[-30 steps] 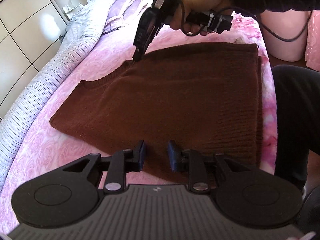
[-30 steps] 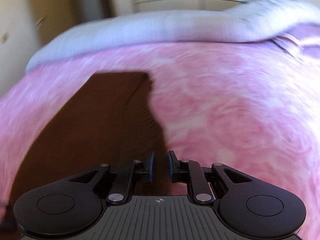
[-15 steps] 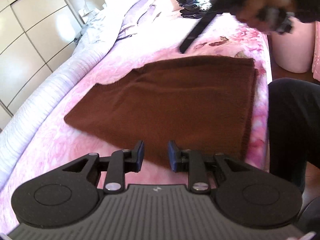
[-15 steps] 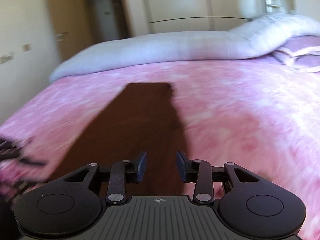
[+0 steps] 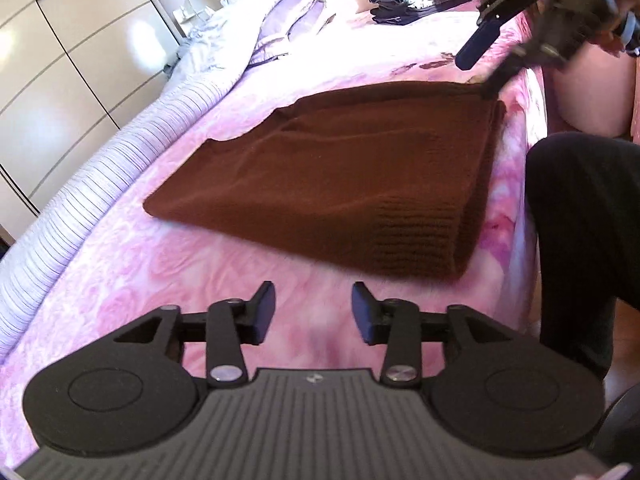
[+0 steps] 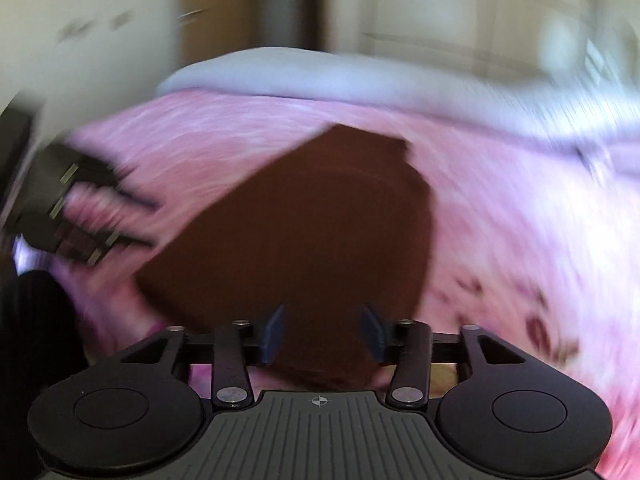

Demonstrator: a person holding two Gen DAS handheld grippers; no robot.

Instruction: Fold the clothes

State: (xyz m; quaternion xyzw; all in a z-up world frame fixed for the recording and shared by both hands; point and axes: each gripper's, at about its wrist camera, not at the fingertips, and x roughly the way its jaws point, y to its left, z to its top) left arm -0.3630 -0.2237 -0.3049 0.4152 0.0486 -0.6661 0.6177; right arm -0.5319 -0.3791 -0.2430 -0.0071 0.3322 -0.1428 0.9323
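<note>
Mid-fold reposition: brown sweater (image 5: 340, 168) lies folded flat on the pink bed (image 5: 120, 288), left gripper (image 5: 313, 312) hovering off its 6 o'clock edge, right gripper (image 6: 322, 334) over the 1 o'clock corner, both jaws opening and released; next, probably regrasp an edge for another fold.

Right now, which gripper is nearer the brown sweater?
Right. The right gripper is over the brown sweater's corner, its opening jaws astride the cloth but not pressing it. The left gripper, also opening, hangs over bare pink bedspread, short of the sweater's near edge.
</note>
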